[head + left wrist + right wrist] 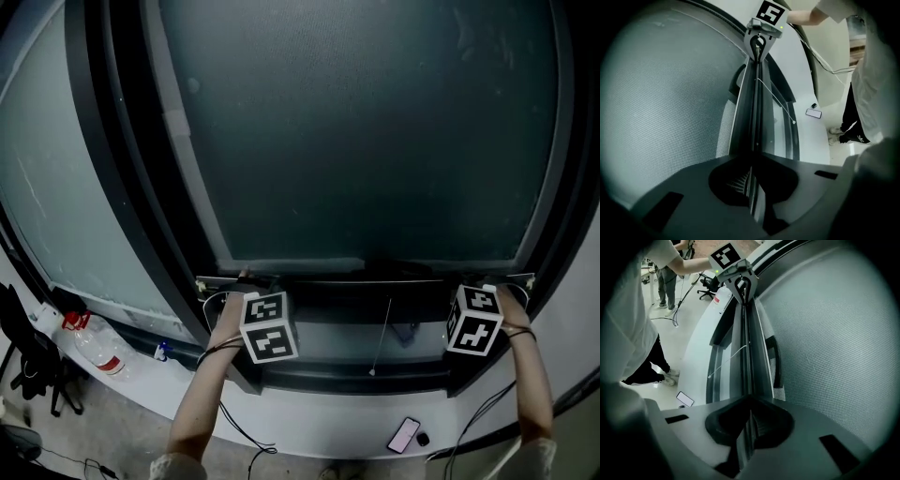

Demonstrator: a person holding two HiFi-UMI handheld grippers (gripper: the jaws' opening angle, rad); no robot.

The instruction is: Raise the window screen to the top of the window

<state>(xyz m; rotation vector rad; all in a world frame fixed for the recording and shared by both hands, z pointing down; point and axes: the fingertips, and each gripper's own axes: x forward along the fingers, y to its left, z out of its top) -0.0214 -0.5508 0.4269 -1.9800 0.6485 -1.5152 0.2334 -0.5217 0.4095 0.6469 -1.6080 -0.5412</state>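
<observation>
Left tool [753,164] clamps screen rail [755,108] (weave [670,103] shows only close-up).

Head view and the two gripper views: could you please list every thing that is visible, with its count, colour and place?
window screen: one, dark grey mesh, fills the window.
bottom bar: one, black, screen's lower edge.
pull cord: one, white, hanging below the bar's middle.
window frame: one, black, around the screen.
bottle: one, clear with red cap, lying on the sill, left.
phone: one, dark, on the pale surface below the window.
office chair: one, black, far left.
forearms: two, bare, reaching up to the tools.
left tool: one, grey with marker cube, shut on the bar's left end.
right tool: one, same, shut on the bar's right end.
</observation>
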